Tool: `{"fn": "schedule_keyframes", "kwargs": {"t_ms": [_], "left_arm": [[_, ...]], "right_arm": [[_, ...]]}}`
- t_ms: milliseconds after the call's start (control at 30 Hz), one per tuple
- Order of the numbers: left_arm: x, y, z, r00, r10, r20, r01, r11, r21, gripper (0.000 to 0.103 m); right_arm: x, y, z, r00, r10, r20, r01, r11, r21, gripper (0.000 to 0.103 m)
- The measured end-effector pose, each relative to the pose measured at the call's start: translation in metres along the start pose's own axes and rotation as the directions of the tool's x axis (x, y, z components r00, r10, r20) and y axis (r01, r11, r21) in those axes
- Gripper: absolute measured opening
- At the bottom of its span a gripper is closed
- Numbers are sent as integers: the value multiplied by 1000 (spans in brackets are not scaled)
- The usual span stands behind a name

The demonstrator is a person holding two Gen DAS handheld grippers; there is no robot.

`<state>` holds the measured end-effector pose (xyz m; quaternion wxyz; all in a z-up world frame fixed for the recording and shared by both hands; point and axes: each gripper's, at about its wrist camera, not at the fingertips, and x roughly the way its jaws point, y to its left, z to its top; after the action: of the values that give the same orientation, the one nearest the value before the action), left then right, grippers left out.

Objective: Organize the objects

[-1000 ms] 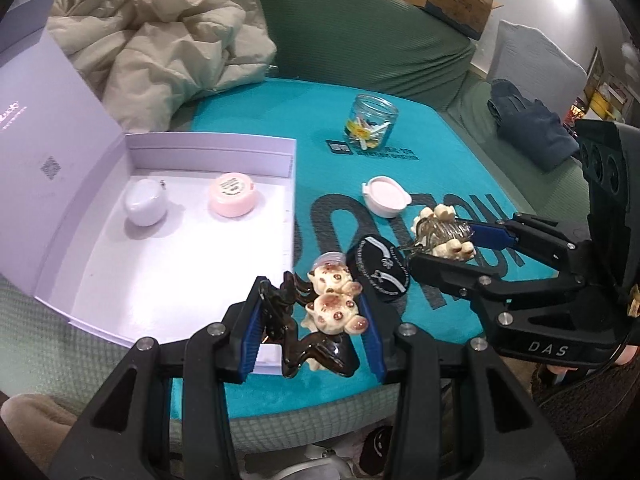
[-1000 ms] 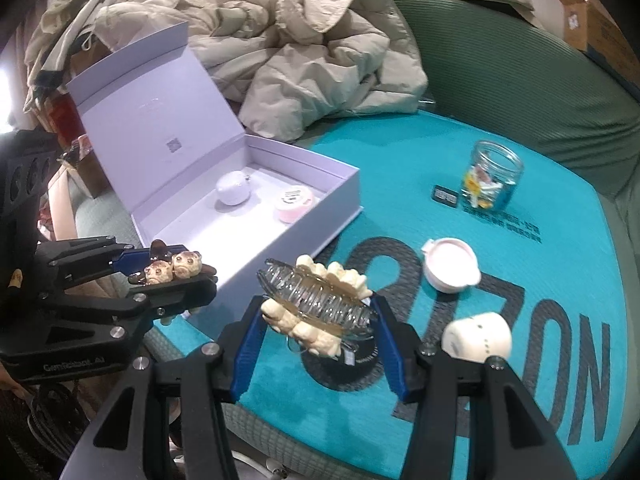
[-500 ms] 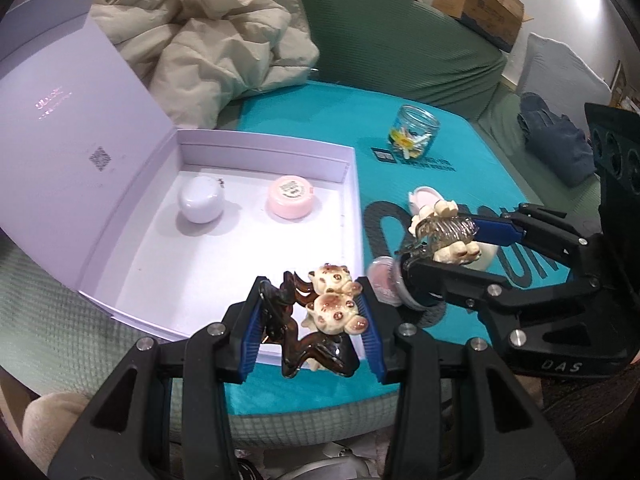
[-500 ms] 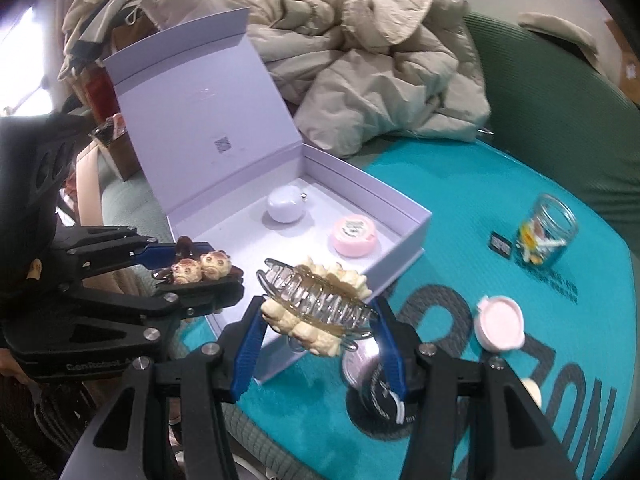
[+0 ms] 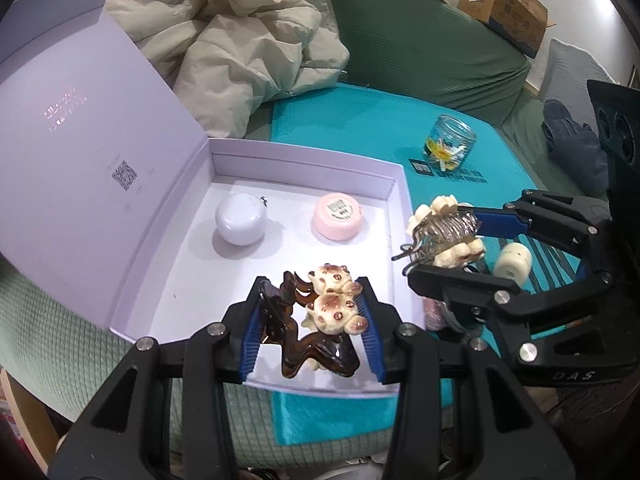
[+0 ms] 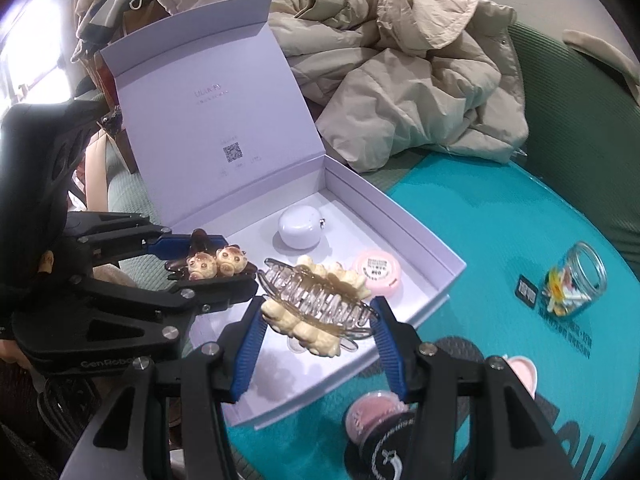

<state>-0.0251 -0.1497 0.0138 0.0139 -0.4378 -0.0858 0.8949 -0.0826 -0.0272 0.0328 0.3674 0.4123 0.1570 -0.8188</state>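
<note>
We find a green ribbed sofa [image 5: 420, 52] carrying a crumpled beige jacket [image 6: 400, 64] and a teal mat [image 5: 360, 128]. On the mat's left edge sits the lavender box [image 5: 308, 158], lid propped upright, walls low, floor mostly bare. Inside, near the far wall, rest a white round case [image 5: 241, 219] and a pink round tin [image 5: 339, 216], apart. The left claw [image 5: 310, 320] is clamped on a brown hair clip [image 5: 316, 320] over the box's near edge. The right claw [image 6: 318, 320] grips a clear hair clip [image 6: 316, 300], seemingly above the box's right wall. A glass jar [image 5: 450, 148] stands well clear.
</note>
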Motion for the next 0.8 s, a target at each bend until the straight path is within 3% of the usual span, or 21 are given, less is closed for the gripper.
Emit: {"fn": "schedule_keyframes", "kwargs": {"t_ms": [633,800], "left_arm": [[44,35,50,998,56,12,-56,998,30,41],[58,48,64,1000,22,11,-23,1000,11,41]], "right_arm": [[57,-38,47,999,-26,-18,27,999,37,54],[76,-50,50,999,-17,-34,19,998,57,54]]}}
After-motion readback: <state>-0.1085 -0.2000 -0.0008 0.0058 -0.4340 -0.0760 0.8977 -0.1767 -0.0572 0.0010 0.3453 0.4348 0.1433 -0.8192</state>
